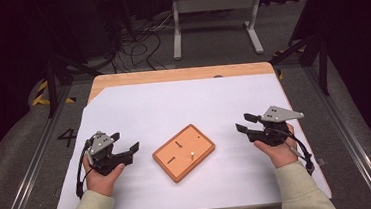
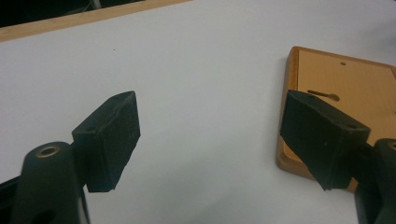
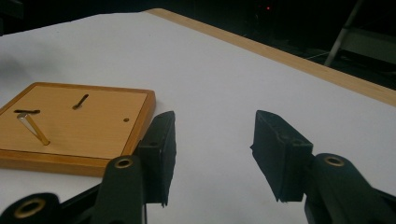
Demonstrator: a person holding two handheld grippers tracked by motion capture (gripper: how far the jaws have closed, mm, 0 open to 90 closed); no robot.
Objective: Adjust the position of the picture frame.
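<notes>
Nearest the person, two sleeved forearms are seen entering at the bottom of the high view. The left gripper is held at about 8 o'clock on the white-covered wooden bench, its jaws released and spread wide with nothing between them. The right gripper is held at about 4 o'clock, its jaws likewise parted and empty.

Between them, near the bench's middle, a flat rectangular orange-brown wooden board is laid, its long axis running from 7 to 1 o'clock. A small pale upright peg and two dark slots are seen on its face.

From the left jaws the board lies toward 3 o'clock; from the right jaws, toward 9 o'clock. The left gripper is judged slightly nearer the board.
</notes>
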